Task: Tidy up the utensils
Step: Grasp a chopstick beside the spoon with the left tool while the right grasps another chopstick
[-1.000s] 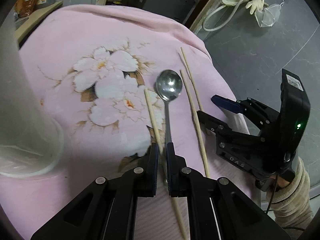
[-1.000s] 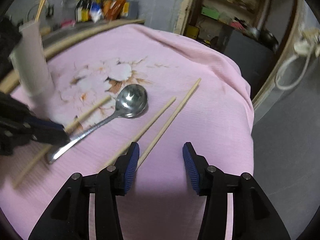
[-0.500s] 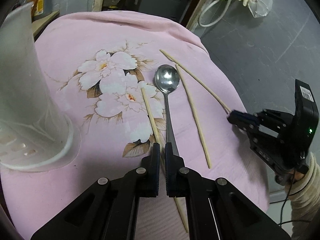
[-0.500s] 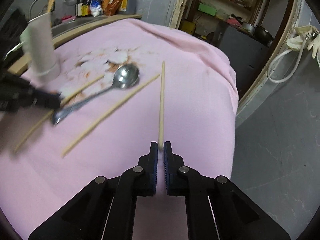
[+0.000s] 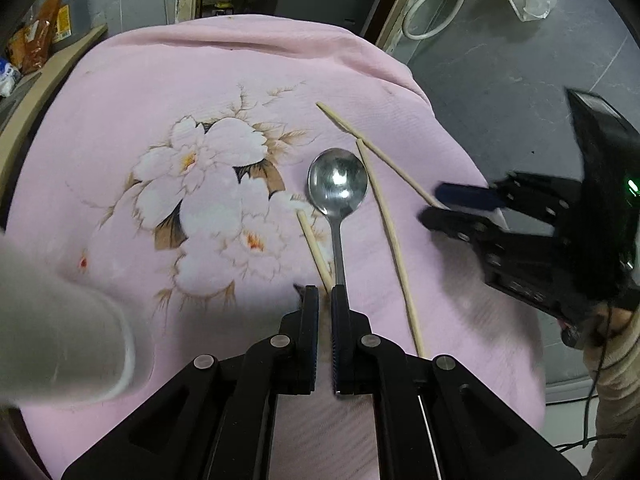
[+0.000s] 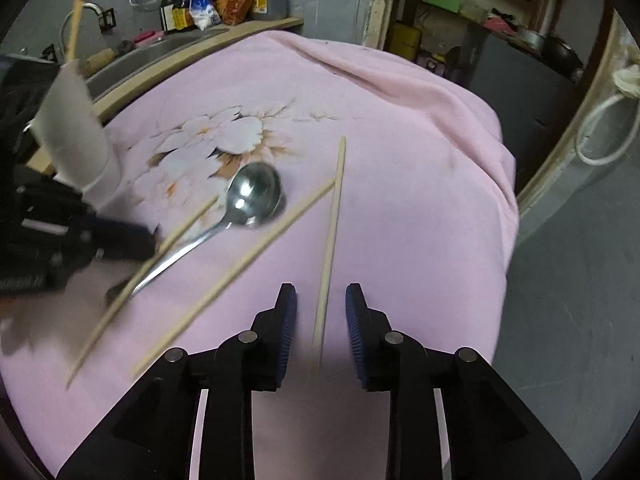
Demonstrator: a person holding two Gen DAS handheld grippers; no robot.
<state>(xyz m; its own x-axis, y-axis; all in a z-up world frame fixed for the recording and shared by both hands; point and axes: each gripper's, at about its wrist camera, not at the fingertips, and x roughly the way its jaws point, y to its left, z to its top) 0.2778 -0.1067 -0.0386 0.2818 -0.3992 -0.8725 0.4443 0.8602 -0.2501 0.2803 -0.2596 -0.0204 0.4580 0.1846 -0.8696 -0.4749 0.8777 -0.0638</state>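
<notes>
Three wooden chopsticks and one steel spoon [image 5: 338, 184] lie on the pink floral cloth [image 5: 168, 92] that covers our table, with the white utensil holder [image 6: 74, 120] at about nine o'clock in the right wrist view.

We judge the step in hand to be gathering the loose sticks for that holder. Our left gripper [image 5: 325, 300] is pressed together on the near end of the left chopstick [image 5: 314, 246], right beside the spoon handle; whether a pad also touches the handle we cannot tell. Our right gripper [image 6: 321, 312] has just been opening: its blue pads stand spread, with the right chopstick [image 6: 333, 216] lying between them and neither pad on it.

Next, we think the right hand must either close again on this stick or shift to a better hold, and the left must lift its stick clear of the spoon without dragging it along.

In the left wrist view the spoon's long axis runs from six to twelve o'clock, bowl at twelve. The middle chopstick [image 5: 390, 240] runs nearly parallel just to the right. The right chopstick points towards ten o'clock there, and towards twelve in the right wrist view.
</notes>
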